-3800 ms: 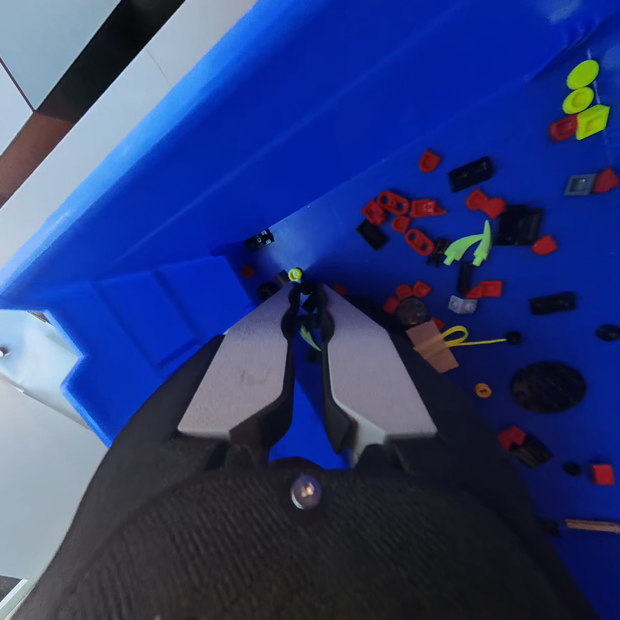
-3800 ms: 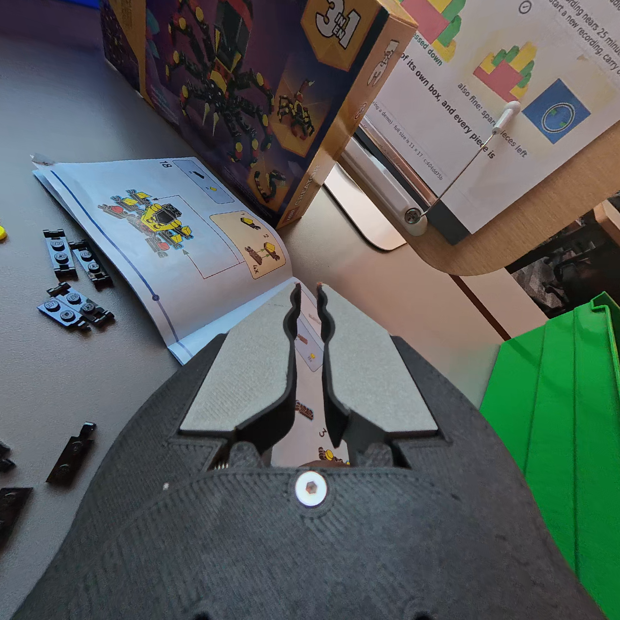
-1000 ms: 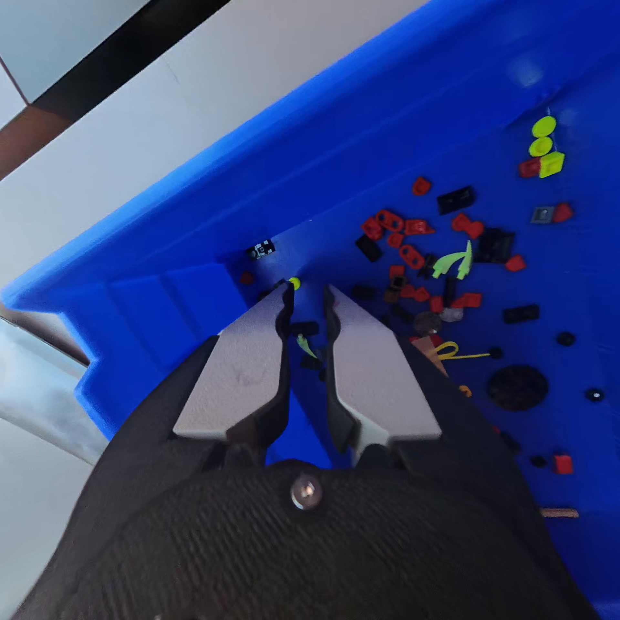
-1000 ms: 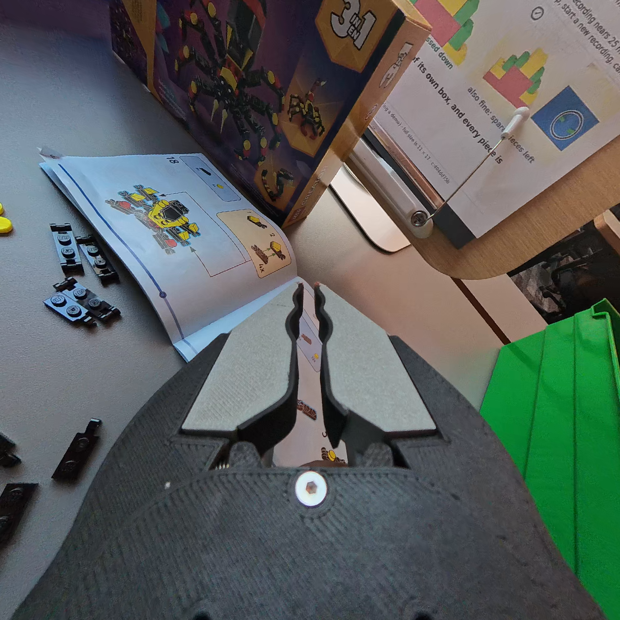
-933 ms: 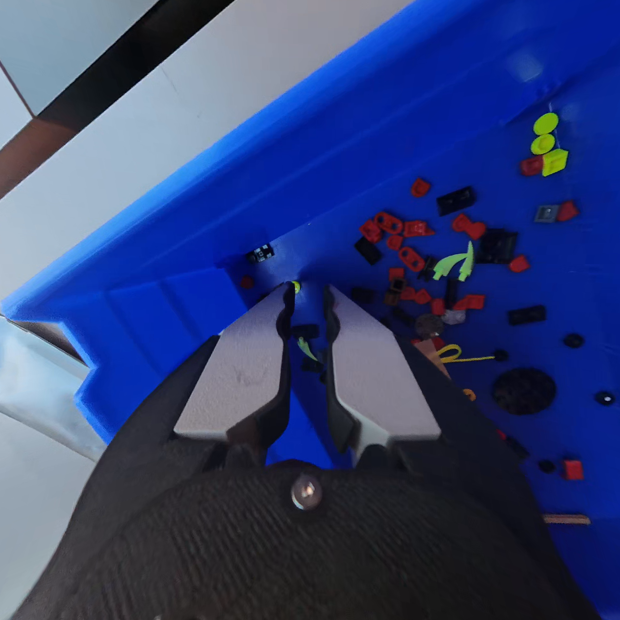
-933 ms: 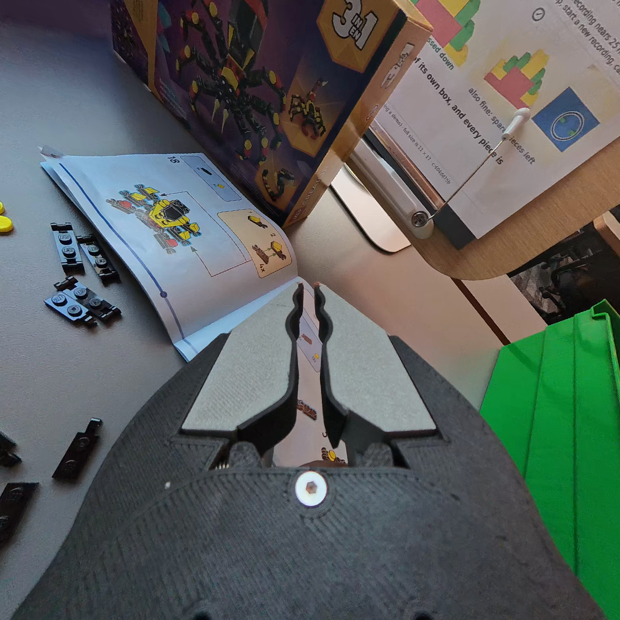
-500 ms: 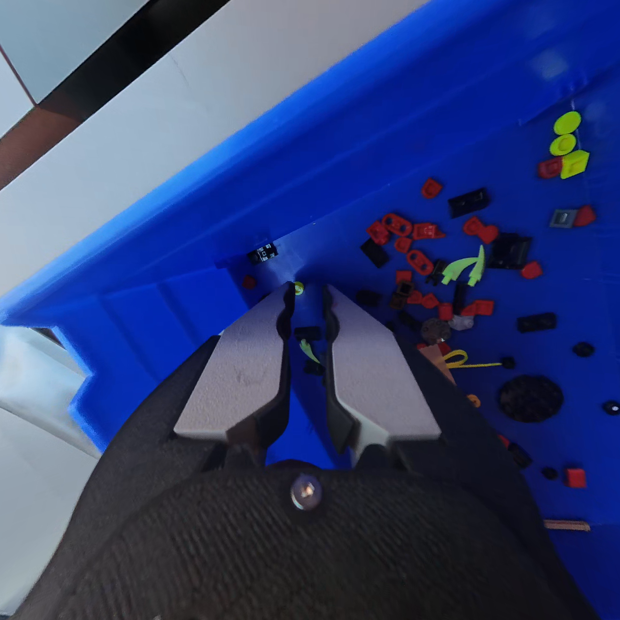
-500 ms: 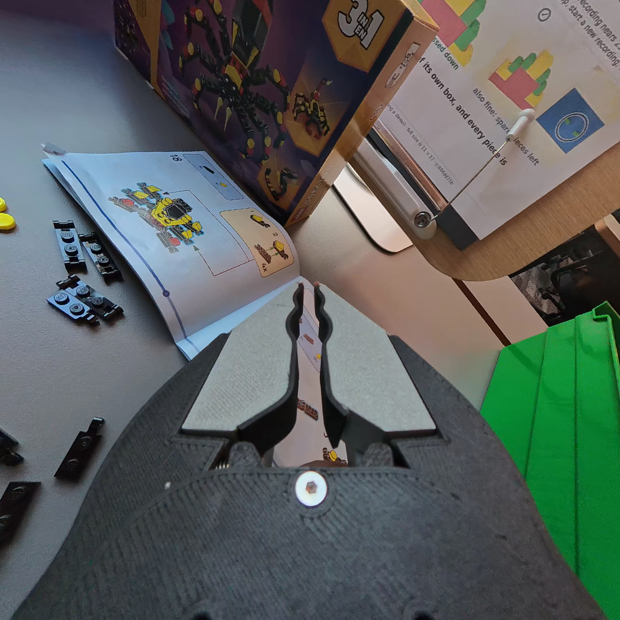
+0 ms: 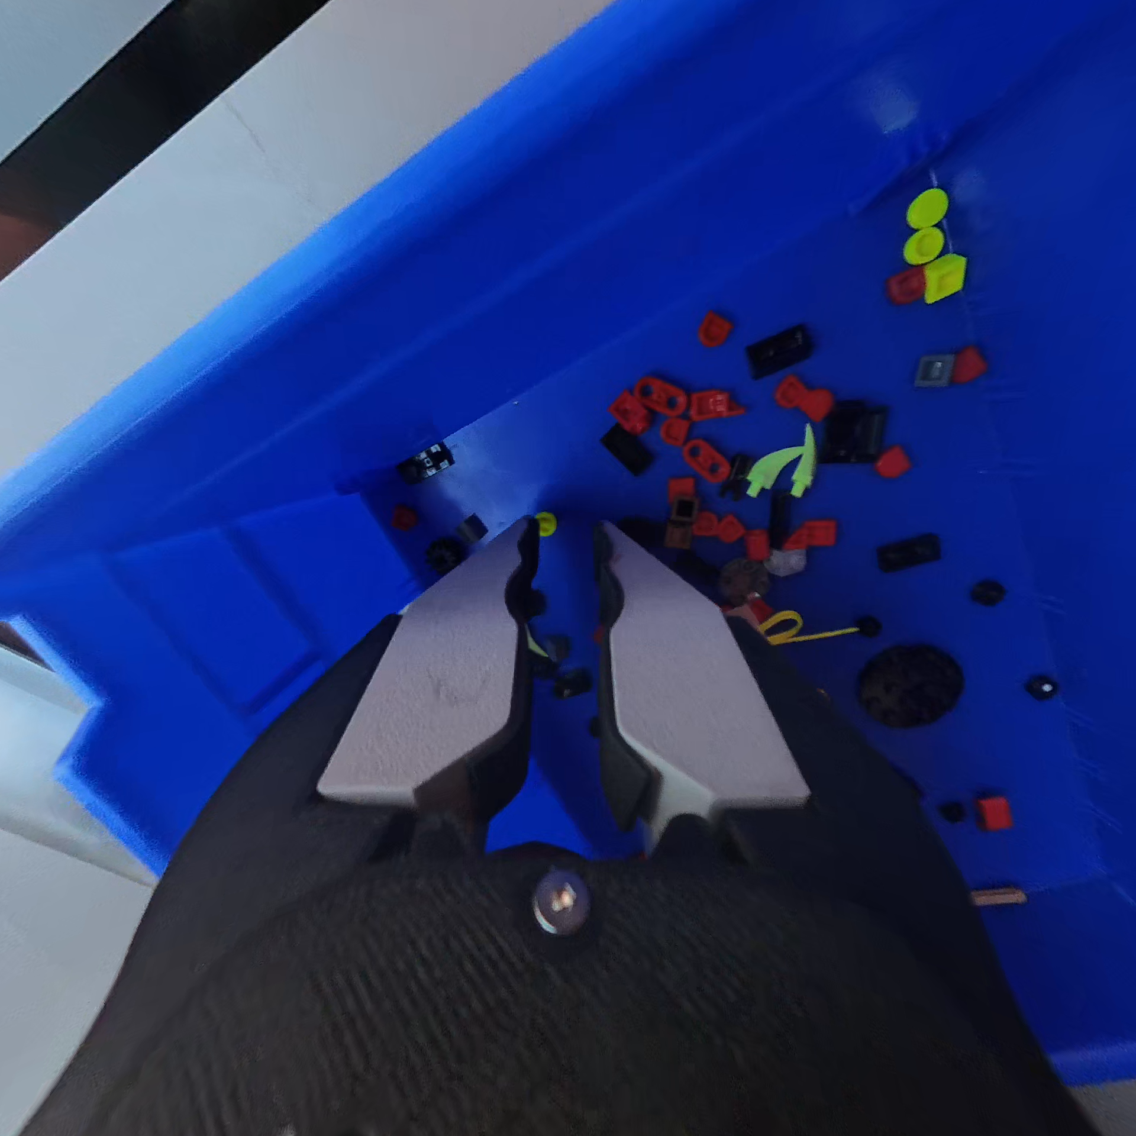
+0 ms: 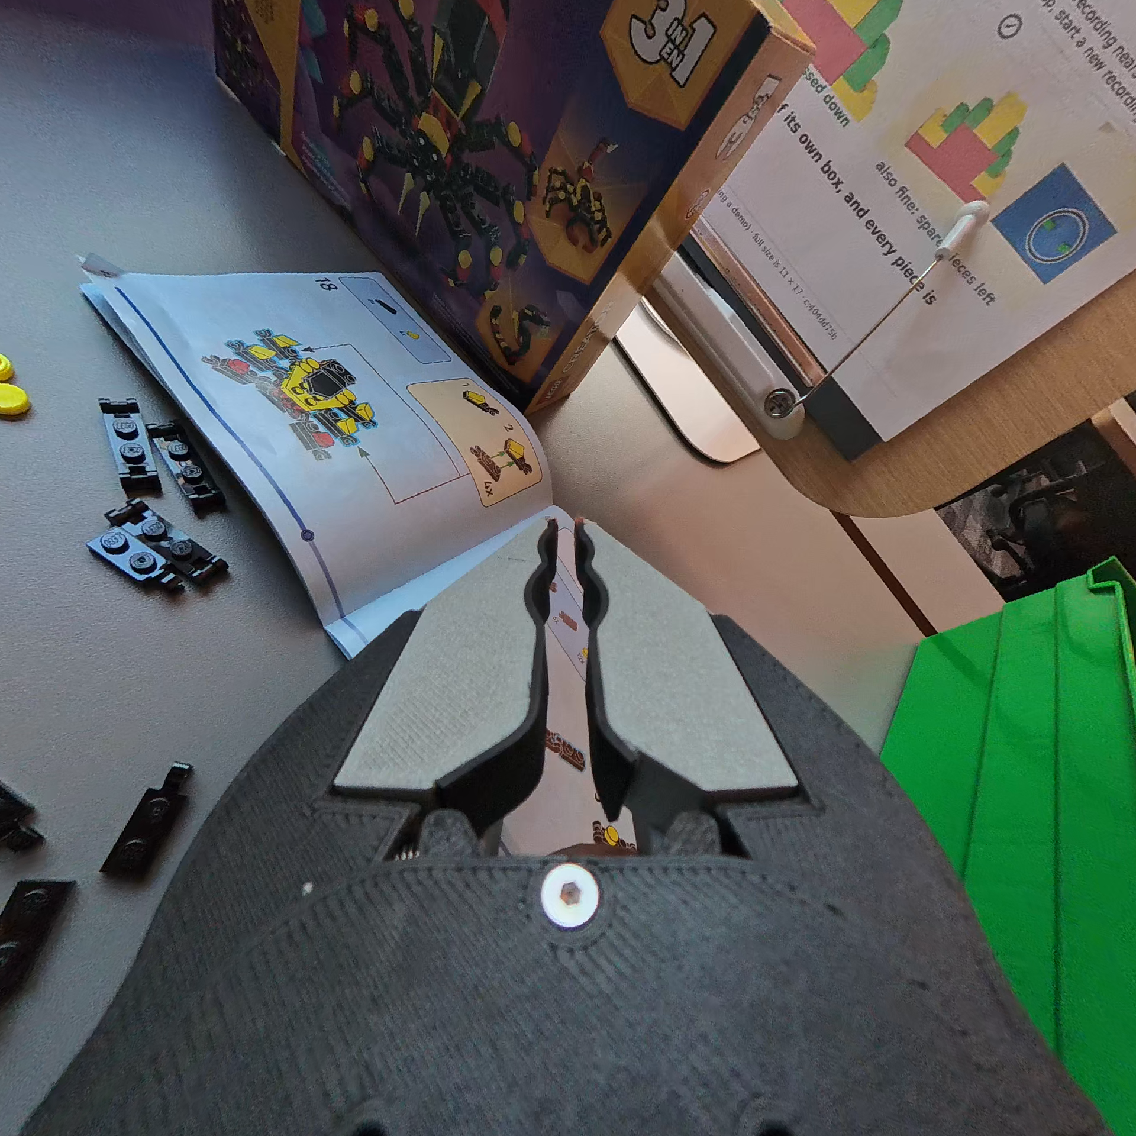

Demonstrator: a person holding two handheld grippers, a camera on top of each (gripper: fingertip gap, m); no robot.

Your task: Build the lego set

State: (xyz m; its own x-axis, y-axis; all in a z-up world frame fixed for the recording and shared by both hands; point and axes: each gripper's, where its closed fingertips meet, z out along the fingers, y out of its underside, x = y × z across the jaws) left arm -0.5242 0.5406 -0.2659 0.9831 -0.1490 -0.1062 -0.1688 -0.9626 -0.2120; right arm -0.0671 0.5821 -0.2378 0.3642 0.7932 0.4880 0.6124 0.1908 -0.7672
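1. My left gripper hangs over the near corner of the blue bin, its fingers released with a clear gap and nothing between them; this view is slightly blurred
2. Loose lego pieces lie on the bin floor: a cluster of red pieces ahead and to the right of the fingertips, a lime claw piece among them, yellow-green round and square pieces far off in the upper right, and a dark round disc to the right
3. A small yellow stud sits just beside my left fingertip, and a few small black pieces show through the gap lower down
4. My right gripper hovers above the open instruction booklet on the grey surface, fingers nearly together with a thin slit between them, holding nothing
5. Black plates lie left of the booklet, with yellow round tiles at the left edge
6. The set box stands behind the booklet; a green bin is at the right
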